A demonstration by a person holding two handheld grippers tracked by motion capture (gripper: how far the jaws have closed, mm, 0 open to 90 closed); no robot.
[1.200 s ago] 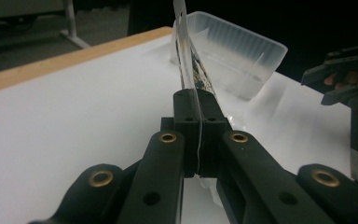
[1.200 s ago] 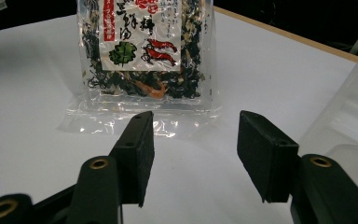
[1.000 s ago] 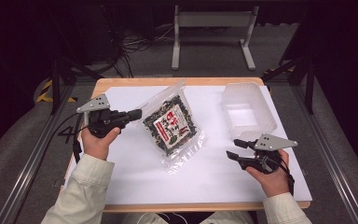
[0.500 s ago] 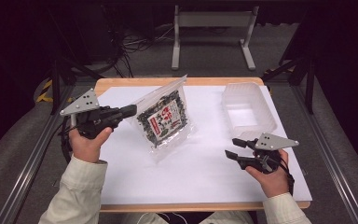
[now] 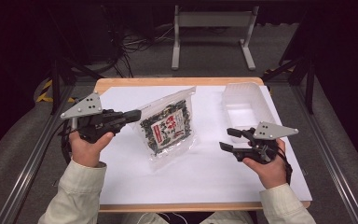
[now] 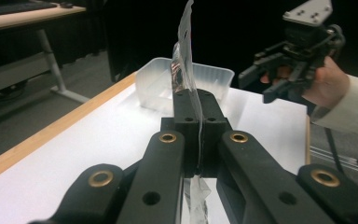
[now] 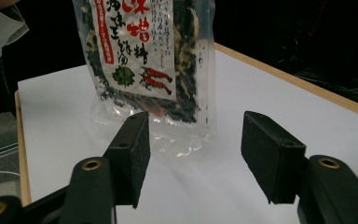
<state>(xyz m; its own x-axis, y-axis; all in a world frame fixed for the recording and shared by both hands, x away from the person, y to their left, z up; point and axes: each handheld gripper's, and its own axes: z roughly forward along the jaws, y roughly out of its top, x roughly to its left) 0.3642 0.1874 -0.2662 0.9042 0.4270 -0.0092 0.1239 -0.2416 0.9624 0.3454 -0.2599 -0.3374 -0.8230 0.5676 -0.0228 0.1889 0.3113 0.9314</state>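
Note:
A clear bag of dark dried food with a red-and-white label (image 5: 168, 128) hangs tilted over the white table, its lower end near the sheet. My left gripper (image 5: 137, 115) is shut on the bag's left edge; in the left gripper view the thin film (image 6: 186, 56) stands pinched between the closed jaws (image 6: 198, 100). My right gripper (image 5: 226, 139) hovers to the right of the bag, apart from it. Its jaws have just been opening, with nothing between them. In the right gripper view the bag (image 7: 144, 51) hangs a little beyond the open jaws (image 7: 193, 140).
A clear plastic container (image 5: 244, 100) stands at the table's back right, also seen as the tub (image 6: 158, 84) past the left jaws. A white sheet (image 5: 205, 177) covers the wooden table. A metal stand and cables sit on the floor beyond.
The left gripper has risen and drawn left, lifting the bag off the table into a more upright tilt. The right gripper has risen a little and its jaws stand wider.

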